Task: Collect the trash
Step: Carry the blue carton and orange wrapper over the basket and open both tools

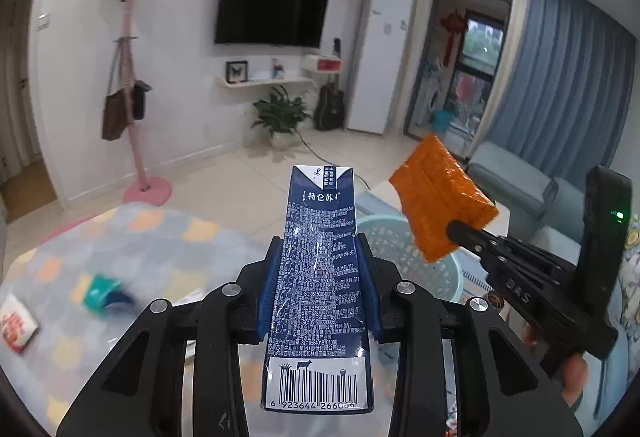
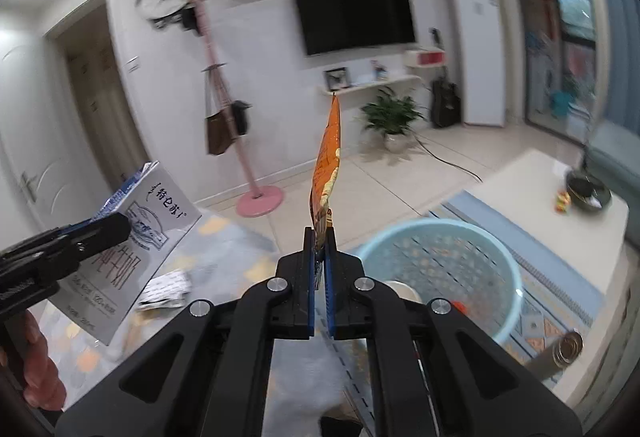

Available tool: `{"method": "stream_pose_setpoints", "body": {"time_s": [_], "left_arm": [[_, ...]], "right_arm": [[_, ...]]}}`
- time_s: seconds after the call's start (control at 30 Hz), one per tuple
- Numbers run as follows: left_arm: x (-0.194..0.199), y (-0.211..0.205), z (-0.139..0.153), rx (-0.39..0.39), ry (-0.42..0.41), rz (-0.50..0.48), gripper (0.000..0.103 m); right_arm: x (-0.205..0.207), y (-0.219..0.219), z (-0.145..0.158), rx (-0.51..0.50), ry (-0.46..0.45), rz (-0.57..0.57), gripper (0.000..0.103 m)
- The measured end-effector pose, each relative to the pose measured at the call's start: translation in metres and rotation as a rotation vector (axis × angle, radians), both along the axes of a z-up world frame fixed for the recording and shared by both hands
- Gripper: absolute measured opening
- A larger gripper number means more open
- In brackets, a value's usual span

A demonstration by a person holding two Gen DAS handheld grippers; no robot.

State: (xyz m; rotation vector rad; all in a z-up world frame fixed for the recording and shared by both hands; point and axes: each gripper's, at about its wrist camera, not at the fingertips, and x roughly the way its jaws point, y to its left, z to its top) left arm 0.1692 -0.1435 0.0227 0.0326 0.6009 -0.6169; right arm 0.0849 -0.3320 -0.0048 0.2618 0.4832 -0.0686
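Observation:
My left gripper (image 1: 318, 249) is shut on a dark blue milk carton (image 1: 318, 277), held upright above the rug; the carton also shows in the right wrist view (image 2: 132, 249). My right gripper (image 2: 320, 237) is shut on an orange snack wrapper (image 2: 328, 165), held edge-on above the floor; the wrapper also shows in the left wrist view (image 1: 438, 197). A light blue plastic basket (image 2: 460, 237) stands on the floor just right of the right gripper, with some items inside. It shows behind the carton in the left wrist view (image 1: 432, 273).
On the patterned rug lie a teal wrapper (image 1: 106, 293), a red and white packet (image 1: 16, 323) and a silver-black packet (image 2: 168, 287). A white low table (image 2: 560, 189) carries a dark bowl. A pink coat stand (image 2: 256, 197) and a sofa (image 1: 516, 181) are nearby.

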Motion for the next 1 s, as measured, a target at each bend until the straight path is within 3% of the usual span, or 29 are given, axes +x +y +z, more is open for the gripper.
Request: {"method": "stream_pose_setpoints", "body": {"time_s": [0.27,0.57,0.73,0.83,1.0], "left_arm": [[0.035,-0.081,-0.032,0.033,0.076,-0.102,0.034],[0.070,-0.140,-0.082,0.067,0.189,-0.158,0.034],[0.079,-0.154,-0.098,0.081,0.222,-0.174,0.035],[0.080,-0.152,-0.099,0.063,0.229,-0.165,0.051],[0.076,-0.141,-0.095,0.042,0.220,-0.157,0.054]], "right_arm": [[0.006,-0.075,-0.055,0.103,0.118,-0.107,0.003],[0.022,-0.112,-0.111,0.168,0.253,-0.166,0.003],[0.033,-0.122,-0.127,0.207,0.299,-0.179,0.003],[0.038,-0.124,-0.128,0.221,0.306,-0.175,0.004],[0.036,-0.124,-0.124,0.224,0.296,-0.178,0.007]]}}
